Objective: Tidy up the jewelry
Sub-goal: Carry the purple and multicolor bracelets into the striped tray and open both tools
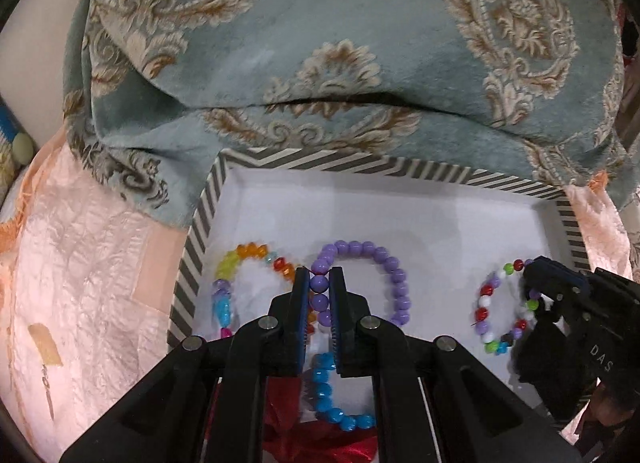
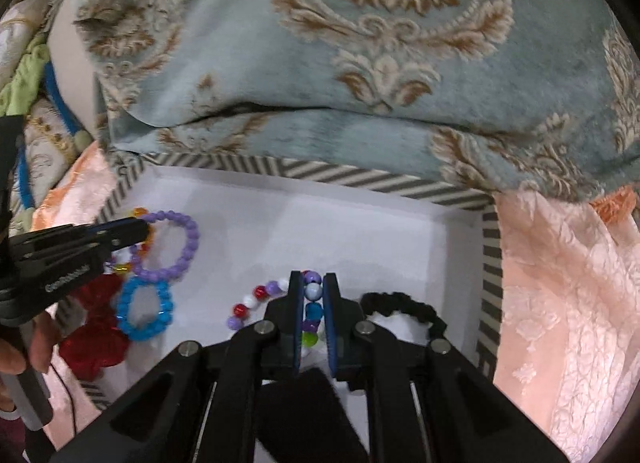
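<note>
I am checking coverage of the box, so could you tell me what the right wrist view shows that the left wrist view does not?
Only the right wrist view shows the black scrunchie in the box. Only the left wrist view shows the full orange-and-yellow bracelet. Both show the striped box, the purple bracelet in the left gripper, the mixed-colour bracelet in the right gripper, and the blue bracelet.
</note>
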### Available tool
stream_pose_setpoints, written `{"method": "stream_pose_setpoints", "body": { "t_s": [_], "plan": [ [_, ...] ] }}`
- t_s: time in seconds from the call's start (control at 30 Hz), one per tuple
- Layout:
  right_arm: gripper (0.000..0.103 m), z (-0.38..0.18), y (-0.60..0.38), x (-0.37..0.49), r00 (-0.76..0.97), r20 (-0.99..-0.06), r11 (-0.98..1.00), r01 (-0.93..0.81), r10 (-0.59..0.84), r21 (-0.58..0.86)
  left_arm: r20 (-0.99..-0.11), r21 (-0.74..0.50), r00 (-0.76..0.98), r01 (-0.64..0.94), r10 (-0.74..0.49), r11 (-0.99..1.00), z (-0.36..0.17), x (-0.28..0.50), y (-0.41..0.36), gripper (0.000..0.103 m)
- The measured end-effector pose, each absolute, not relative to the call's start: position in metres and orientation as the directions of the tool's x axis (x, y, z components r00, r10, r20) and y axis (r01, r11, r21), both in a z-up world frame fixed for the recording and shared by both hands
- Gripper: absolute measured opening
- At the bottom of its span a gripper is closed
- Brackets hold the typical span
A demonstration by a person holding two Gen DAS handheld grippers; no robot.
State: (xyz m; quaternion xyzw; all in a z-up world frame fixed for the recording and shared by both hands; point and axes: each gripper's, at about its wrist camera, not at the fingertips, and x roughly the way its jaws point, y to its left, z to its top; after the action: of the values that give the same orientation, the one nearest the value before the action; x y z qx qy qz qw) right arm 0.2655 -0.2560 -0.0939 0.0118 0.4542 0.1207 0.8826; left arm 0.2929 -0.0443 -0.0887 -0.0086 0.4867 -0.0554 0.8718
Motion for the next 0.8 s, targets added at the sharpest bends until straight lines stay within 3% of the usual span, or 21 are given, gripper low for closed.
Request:
{"method": "stream_pose_setpoints", "body": {
  "t_s": [0.2,0.27,0.3,0.5,0.8],
  "plan": [
    [0.012,-0.102,-0.244,0.265,0.548,-0.812,0.971,-0.225,0.199,0.086,-0.843,-0.046,0.531,0.086,-0.085,0.995,-0.087,0.289,-0.048,0.000],
    [0.016,-0.100,-0.242,0.262,0.542,-0.817,0.970,-0.227,0.196,0.082,-0.841,-0.041,0.536,0.077,-0.076,0.996,-0.084,0.285,-0.049,0.016],
    [0.017,-0.099,-0.241,0.260,0.543,-0.815,0.969,-0.231,0.200,0.084,-0.838,-0.044,0.540,0.074,-0.077,0.996,-0.083,0.282,-0.048,0.018],
    [0.028,-0.083,-0.241,0.234,0.567,-0.795,0.966,-0.244,0.217,0.089,-0.826,-0.050,0.559,0.054,-0.072,0.997,-0.065,0.262,-0.048,0.018],
    [0.036,-0.054,-0.251,0.182,0.623,-0.752,0.971,-0.221,0.214,0.093,-0.789,-0.040,0.610,0.070,-0.074,0.997,-0.037,0.206,-0.048,0.018]
  ]
}}
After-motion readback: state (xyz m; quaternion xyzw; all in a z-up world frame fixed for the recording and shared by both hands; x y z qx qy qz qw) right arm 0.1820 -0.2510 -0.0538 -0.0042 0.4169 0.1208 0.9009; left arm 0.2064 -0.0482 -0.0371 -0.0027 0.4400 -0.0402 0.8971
